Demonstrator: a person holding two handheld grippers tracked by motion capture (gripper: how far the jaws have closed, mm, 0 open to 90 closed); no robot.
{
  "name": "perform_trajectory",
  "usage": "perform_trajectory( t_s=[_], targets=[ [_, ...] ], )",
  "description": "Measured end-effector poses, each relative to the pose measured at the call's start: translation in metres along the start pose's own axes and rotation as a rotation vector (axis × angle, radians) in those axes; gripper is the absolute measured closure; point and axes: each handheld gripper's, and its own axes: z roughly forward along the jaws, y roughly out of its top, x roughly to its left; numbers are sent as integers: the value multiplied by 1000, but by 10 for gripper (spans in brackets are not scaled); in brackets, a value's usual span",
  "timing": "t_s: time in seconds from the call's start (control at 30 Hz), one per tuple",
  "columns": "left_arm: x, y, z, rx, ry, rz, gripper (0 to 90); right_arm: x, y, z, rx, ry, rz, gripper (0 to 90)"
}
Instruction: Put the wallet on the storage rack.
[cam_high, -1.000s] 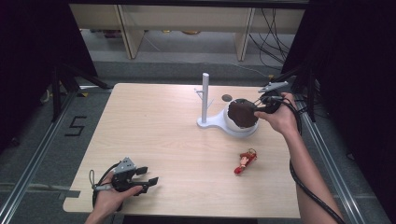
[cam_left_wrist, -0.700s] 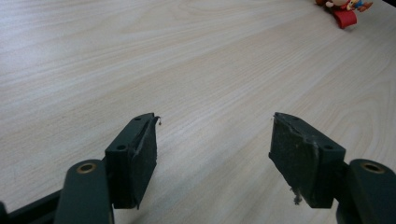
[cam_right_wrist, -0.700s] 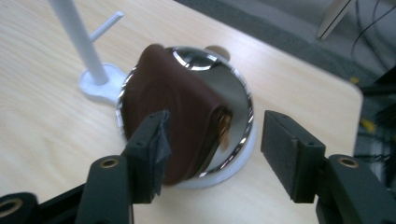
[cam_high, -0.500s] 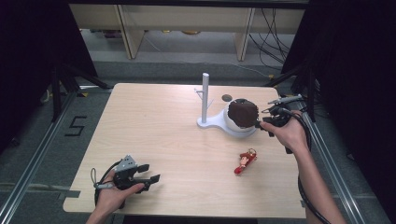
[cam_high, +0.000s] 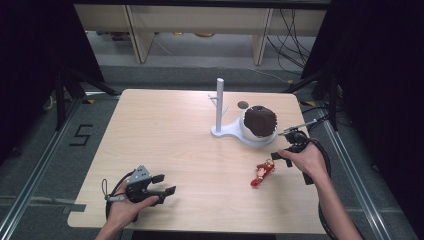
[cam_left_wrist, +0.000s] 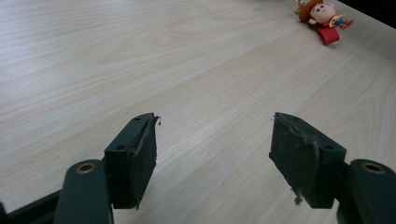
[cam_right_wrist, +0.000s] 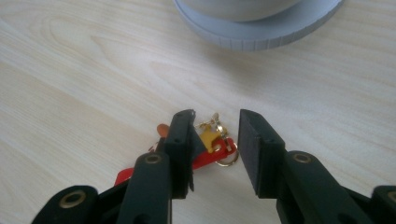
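Pale wood table (cam_high: 175, 140), dark room beyond. Near edge: left gripper (cam_high: 157, 186) idle, jaws wide, nothing between them. Right gripper (cam_right_wrist: 215, 154) has just been closing; jaws narrow, straddling the keychain doll's (cam_high: 262, 172) gold ring end, not yet pinching. Doll's long axis slants away toward the person. Right hand nearer. Beyond: white stand (cam_high: 235, 131).

Keychain figure (cam_high: 262, 172): small cowboy doll with brown hat, yellow and red clothing, a red strap (cam_right_wrist: 205, 158) and a gold ring (cam_right_wrist: 227, 161) with clasp. Lies flat on the wooden tabletop. Its ring end sits in the gap between the right gripper's (cam_right_wrist: 215, 149) fingertips, nearer the left pad (cam_right_wrist: 180, 140); the pads have just been closing, not yet pressing it.
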Motion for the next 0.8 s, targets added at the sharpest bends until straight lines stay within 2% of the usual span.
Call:
perform_trajectory(
  t_s=[0.1,0.13,0.17,0.2,0.23,0.27,0.33,0.4,0.43,0.47,0.5,0.53,0.6,0.73,0.8],
  targets=[
    [0,-1,0,3,-4,-2,307,2,-2,3,23,-5,18,660],
    [0,0,1,6,-3,0,307,7,-2,2,74,-16,109,659],
    [-1,0,1,3,2,-1,307,7,-2,2,74,-16,109,659],
    [-2,0,1,10,6,5,307,6,-3,3,64,7,100,660],
    [-2,1,3,8,-3,9,306,9,-4,2,105,1,181,660],
    [-3,1,4,7,-6,9,306,8,-5,4,101,20,179,660],
    [-4,1,5,6,-8,17,306,8,-6,6,110,27,229,659],
    [-5,2,5,10,-12,19,305,4,-8,7,99,36,180,658],
    [-6,2,5,3,-16,16,305,4,-8,7,99,36,180,658],
    [-6,1,5,8,-12,19,305,9,-7,4,155,47,256,658],
    [-6,1,5,12,-11,20,305,9,-12,9,130,57,240,649],
    [-6,1,5,7,-12,18,305,9,-12,9,130,57,240,649],
    [-7,0,5,7,-16,17,304,14,-14,13,162,61,283,634],
    [-6,-2,3,9,-19,18,304,15,-15,18,173,75,303,608],
    [-6,-2,3,4,-20,16,304,16,-14,19,189,75,295,602]
  ],
)
